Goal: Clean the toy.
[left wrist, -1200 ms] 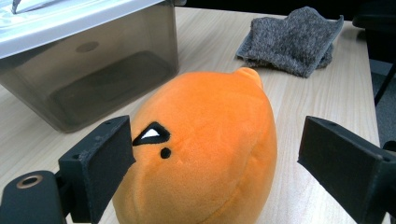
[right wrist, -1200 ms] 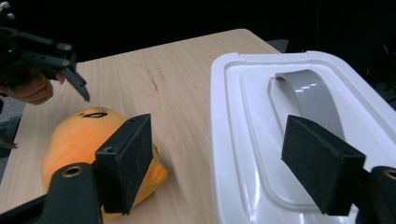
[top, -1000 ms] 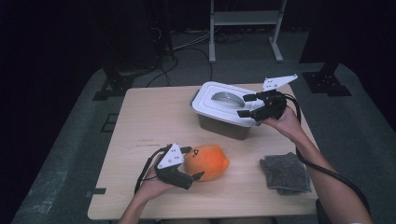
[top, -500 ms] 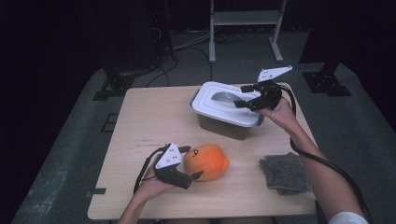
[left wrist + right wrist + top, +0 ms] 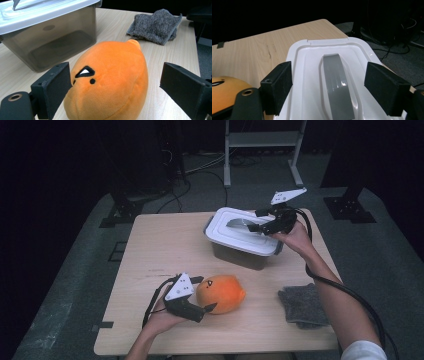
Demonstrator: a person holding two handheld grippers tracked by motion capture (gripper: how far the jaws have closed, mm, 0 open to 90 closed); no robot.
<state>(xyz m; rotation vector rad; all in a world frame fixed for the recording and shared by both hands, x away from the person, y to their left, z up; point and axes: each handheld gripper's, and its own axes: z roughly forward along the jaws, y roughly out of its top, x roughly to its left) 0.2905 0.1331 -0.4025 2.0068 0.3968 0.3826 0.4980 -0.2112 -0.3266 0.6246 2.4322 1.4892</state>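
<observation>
An orange plush toy [image 5: 225,292] [image 5: 110,80] lies on the wooden table [image 5: 165,245] near the front. My left gripper [image 5: 206,293] [image 5: 117,86] is open around it. One pad rests against the toy's side and the other stands clear of it. A smoky plastic box [image 5: 240,255] [image 5: 50,47] with a white lid [image 5: 235,237] [image 5: 309,75] stands at the back right. My right gripper [image 5: 254,220] [image 5: 332,87] hovers open just over the lid, its jaws on either side of the grey handle [image 5: 335,80].
A folded grey cloth [image 5: 302,305] [image 5: 157,25] lies at the front right of the table. Cables trail from both grippers. Beyond the table, dark stands and a white metal frame [image 5: 260,140] stand on the floor.
My right gripper has moved a little toward the far side and left, from the box's right edge to over the lid's handle. The left gripper and toy have stayed put.
</observation>
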